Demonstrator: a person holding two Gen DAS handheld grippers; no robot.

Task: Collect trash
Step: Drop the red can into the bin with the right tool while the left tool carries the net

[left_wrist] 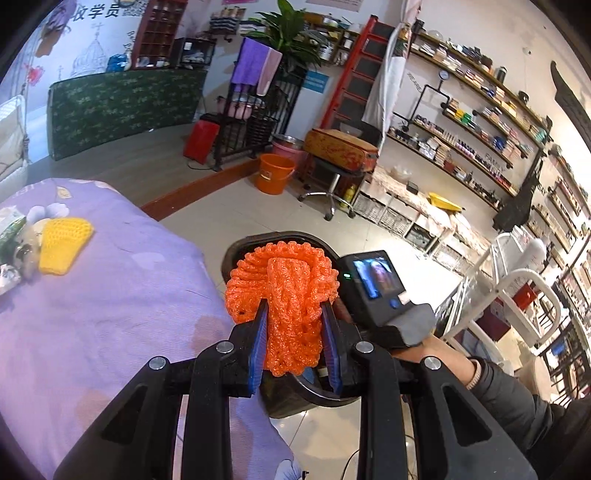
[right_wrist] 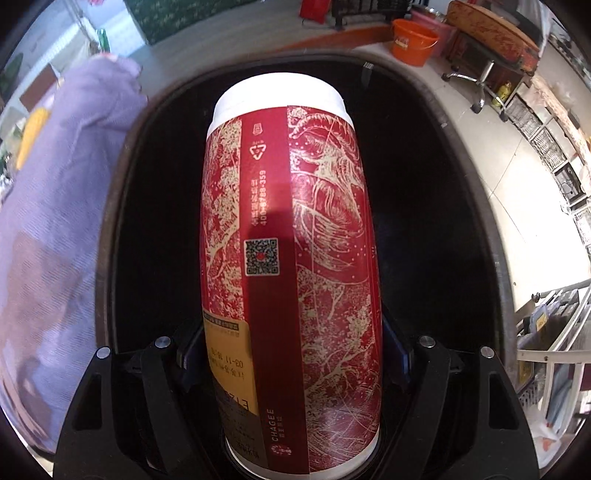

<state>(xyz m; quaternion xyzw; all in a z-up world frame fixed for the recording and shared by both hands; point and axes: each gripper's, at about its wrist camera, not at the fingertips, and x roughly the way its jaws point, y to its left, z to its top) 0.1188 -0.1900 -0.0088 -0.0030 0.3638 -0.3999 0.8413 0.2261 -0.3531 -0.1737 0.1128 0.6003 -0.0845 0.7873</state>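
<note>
1. Your right gripper (right_wrist: 291,350) clamps a red CHAGEE paper cup (right_wrist: 291,236), printed 400-6788-359, over the black trash bin (right_wrist: 436,155).
2. Your left gripper (left_wrist: 295,332) pinches orange foam fruit netting (left_wrist: 286,295) at the bin's rim (left_wrist: 236,247), just beside the purple bed's edge (left_wrist: 110,314).

Pale tiled floor (left_wrist: 221,206), white walls – long product shelves (left_wrist: 472,122) along the right wall, red ladder (left_wrist: 354,74), potted plant (left_wrist: 291,29), orange bucket (left_wrist: 275,173), swivel stool (left_wrist: 332,184), lilac bedsheet (left_wrist: 110,295) at left.

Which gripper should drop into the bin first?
Right, probably. Its cup already points into the bin, framed by the rim. The left gripper holds the foam net over the near rim.
</note>
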